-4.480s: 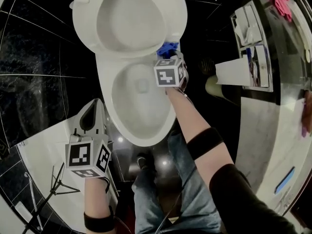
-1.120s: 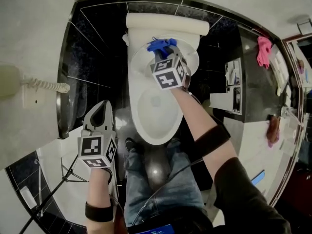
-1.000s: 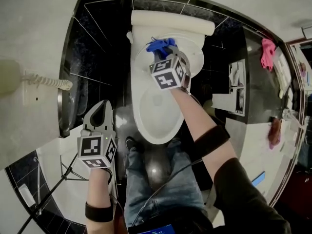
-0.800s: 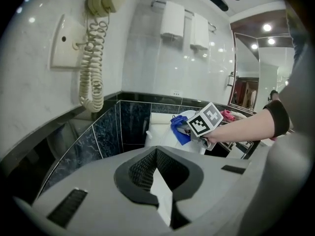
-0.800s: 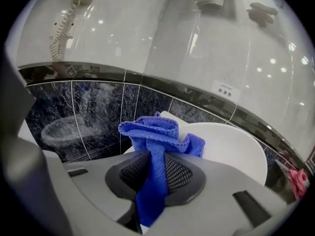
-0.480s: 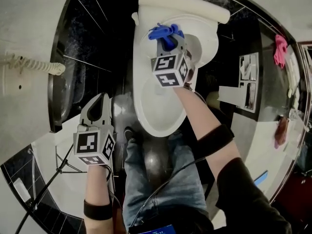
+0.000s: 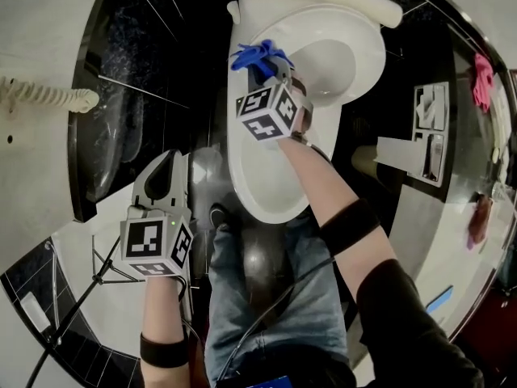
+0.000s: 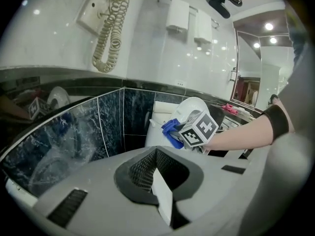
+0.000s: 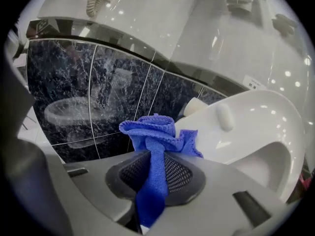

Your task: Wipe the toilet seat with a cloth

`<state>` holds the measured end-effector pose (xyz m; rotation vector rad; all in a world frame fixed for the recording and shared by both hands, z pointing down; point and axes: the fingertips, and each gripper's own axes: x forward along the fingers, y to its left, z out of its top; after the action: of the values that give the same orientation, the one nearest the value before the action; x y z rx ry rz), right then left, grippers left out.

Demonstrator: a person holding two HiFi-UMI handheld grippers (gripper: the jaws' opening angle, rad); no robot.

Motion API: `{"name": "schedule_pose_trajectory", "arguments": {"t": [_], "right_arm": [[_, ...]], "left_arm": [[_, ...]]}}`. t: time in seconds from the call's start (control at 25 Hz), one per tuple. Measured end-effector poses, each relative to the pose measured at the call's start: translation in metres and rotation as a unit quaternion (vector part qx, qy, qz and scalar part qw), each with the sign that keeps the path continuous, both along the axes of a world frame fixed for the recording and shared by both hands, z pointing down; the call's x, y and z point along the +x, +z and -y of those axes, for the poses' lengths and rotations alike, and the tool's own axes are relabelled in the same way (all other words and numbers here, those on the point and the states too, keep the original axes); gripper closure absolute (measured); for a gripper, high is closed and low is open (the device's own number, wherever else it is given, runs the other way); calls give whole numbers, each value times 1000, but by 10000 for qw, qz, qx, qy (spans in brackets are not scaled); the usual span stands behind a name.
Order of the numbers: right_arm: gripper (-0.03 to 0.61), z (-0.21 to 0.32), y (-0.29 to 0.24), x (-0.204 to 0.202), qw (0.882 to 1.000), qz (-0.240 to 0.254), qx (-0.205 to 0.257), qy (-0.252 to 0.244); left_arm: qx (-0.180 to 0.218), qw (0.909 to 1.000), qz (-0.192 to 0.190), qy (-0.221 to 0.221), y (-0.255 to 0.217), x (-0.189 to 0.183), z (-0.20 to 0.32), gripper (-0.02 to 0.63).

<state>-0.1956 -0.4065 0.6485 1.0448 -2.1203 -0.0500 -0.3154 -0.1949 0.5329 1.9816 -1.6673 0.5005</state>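
Fingers of the left gripper (image 7: 167,162) are pressed together on nothing, left of the toilet (image 7: 266,188) and well apart from it. Those of the right gripper (image 7: 265,75) pinch the blue cloth (image 7: 254,55), bunched past them, at the toilet's back left rim, beside the raised lid (image 7: 343,55).

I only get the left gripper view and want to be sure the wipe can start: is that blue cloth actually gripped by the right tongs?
Observer: Yes. The right gripper view shows the blue microfibre cloth pinched between the right tongs, its bunched end sticking out ahead.
Operator: Is it touching the toilet?
Observer: The head view puts it at the rear left edge of the white toilet, beside the raised lid; contact I cannot tell.
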Motion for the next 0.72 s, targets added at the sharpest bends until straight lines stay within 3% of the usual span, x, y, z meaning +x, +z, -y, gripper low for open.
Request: {"name": "schedule_pose_trajectory", "arguments": {"t": [0.48,0.72], "right_arm": [[477,-53,137,-12,9971,-358,-623,-257],[477,-65,199,8,9942,-418,-991,88]], "left_arm": [[-200,9997,96,-102,74,-19,-18,614],[-316,9994,125,-89,106,-20,-21,614]]}}
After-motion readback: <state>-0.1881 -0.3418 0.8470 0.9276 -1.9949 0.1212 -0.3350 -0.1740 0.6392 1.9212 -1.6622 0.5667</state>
